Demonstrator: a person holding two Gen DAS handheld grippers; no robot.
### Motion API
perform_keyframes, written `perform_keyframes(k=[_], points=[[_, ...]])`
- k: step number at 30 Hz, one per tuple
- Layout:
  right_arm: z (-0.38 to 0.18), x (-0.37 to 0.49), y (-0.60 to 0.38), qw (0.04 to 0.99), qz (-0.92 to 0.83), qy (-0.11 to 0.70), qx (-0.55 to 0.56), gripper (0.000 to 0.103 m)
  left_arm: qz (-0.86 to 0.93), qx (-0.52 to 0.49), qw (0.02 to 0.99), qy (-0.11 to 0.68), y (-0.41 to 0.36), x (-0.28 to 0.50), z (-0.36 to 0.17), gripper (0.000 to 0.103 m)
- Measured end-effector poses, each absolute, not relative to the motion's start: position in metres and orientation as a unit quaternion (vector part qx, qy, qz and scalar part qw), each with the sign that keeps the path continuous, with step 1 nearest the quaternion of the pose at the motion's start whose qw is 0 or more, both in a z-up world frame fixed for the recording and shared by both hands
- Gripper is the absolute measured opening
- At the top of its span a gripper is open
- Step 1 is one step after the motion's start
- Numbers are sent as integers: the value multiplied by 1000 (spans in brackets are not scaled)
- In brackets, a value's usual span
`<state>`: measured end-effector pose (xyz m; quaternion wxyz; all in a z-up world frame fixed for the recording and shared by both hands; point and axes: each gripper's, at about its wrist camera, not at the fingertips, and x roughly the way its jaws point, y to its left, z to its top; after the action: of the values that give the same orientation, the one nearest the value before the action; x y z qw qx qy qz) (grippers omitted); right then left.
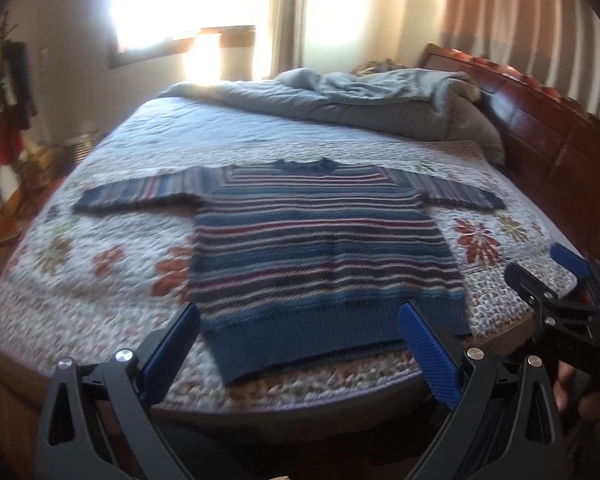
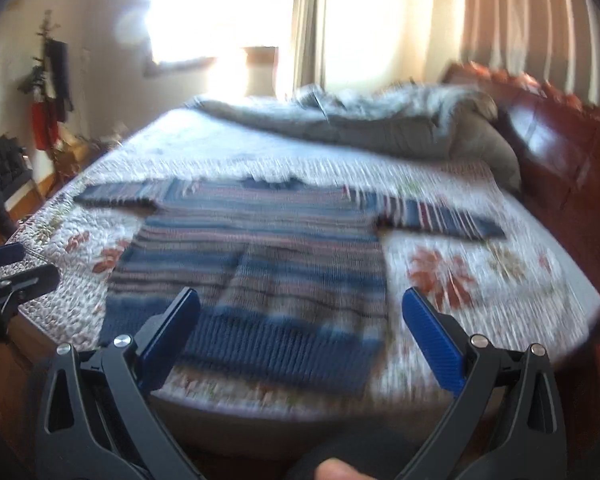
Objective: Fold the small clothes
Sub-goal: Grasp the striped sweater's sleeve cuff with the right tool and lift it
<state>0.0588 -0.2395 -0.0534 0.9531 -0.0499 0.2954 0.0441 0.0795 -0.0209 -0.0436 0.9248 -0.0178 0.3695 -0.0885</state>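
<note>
A small striped sweater [image 1: 320, 248], blue with red and white stripes, lies flat on the bed, sleeves spread out to both sides and its blue hem nearest me. It also shows, blurred, in the right wrist view [image 2: 260, 264]. My left gripper [image 1: 300, 312] is open and empty, held above the hem near the bed's front edge. My right gripper [image 2: 300, 300] is open and empty, also above the hem. The right gripper shows at the right edge of the left wrist view [image 1: 572, 276]. The left gripper shows at the left edge of the right wrist view [image 2: 8, 268].
The bed has a white floral quilt [image 1: 100, 240]. A rumpled grey duvet [image 1: 360, 100] is piled at the far side. A dark red wooden headboard [image 1: 560, 132] runs along the right. A bright window [image 1: 188, 0] and curtains are behind.
</note>
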Motion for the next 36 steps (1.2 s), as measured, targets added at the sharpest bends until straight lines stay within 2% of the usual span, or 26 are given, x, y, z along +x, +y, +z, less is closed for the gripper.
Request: perform_keyframes(k=[2,7,11,15,16,18,19,21,22,23,28,36], points=[[-63,83,-254,949,38,308,-50,100,-122,-17,922,367,-26,97,-54,99],[-81,153,-333,942,40,330,36,100,-167,-28,910,378,-45,151,-77,99],[-101,220,-417,920,11,373,122,100,-194,-33,907,372,-63,187,-82,99],[-136,275,-514,876,-19,404,262,99,-189,-21,908,372,-82,225,-93,99],[-148,291,-542,862,-26,408,299,96,-193,-23,907,374,-87,238,-99,99],[-167,316,-585,841,-45,419,339,78,-196,-26,904,378,-94,253,-108,99],[-171,322,-597,837,-51,420,348,65,-199,-29,902,382,-99,263,-116,99],[-183,341,-632,826,-62,417,373,63,-207,-36,899,385,-106,277,-129,99],[-189,351,-652,821,-63,410,391,54,-207,-37,898,386,-109,282,-134,99],[-193,358,-669,816,-67,401,411,50,-209,-38,898,387,-112,287,-139,99],[-212,382,-731,795,-93,350,486,50,-212,-45,895,389,-127,317,-157,99],[-255,401,-779,757,-159,349,529,49,-206,-61,898,384,-134,340,-169,99]])
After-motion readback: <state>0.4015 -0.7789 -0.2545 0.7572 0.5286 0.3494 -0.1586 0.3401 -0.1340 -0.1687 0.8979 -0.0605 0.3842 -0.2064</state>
